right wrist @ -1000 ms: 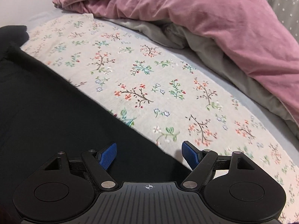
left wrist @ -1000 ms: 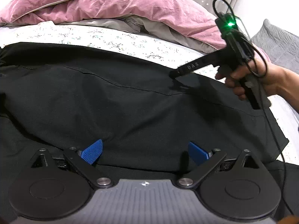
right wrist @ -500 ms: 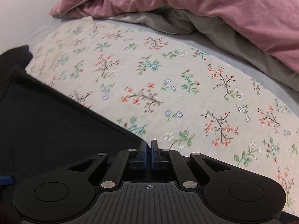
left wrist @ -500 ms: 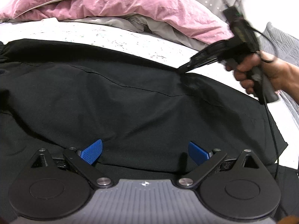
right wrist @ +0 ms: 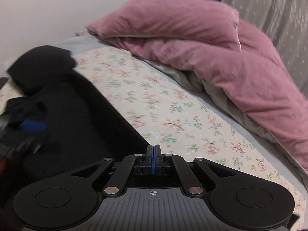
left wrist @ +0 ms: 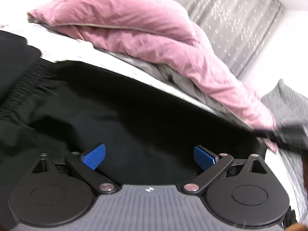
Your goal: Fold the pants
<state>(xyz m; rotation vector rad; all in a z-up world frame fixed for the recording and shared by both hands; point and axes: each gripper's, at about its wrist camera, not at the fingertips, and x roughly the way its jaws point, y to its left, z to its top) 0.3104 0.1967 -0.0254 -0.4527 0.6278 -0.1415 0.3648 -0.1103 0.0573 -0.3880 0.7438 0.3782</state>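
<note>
Black pants (left wrist: 125,115) lie spread on the bed, with the elastic waistband (left wrist: 25,80) at the left of the left wrist view. My left gripper (left wrist: 150,156) is open just above the black cloth, its blue pads (left wrist: 94,156) wide apart and holding nothing. My right gripper (right wrist: 153,158) is shut at the far edge of the pants (right wrist: 77,115); the cloth edge runs right up to its closed blue pads. It shows blurred at the right in the left wrist view (left wrist: 284,136), lifting that edge.
A pink duvet (right wrist: 211,48) with grey lining is heaped at the back of the bed. The floral sheet (right wrist: 173,105) lies bare between the pants and the duvet. A grey curtain (left wrist: 221,13) and a grey pillow (left wrist: 288,100) stand behind and to the right.
My right gripper closed on the pants' far edge and has lifted it, pulling the cloth up. Both cameras have tilted upward. The left gripper stays open.
</note>
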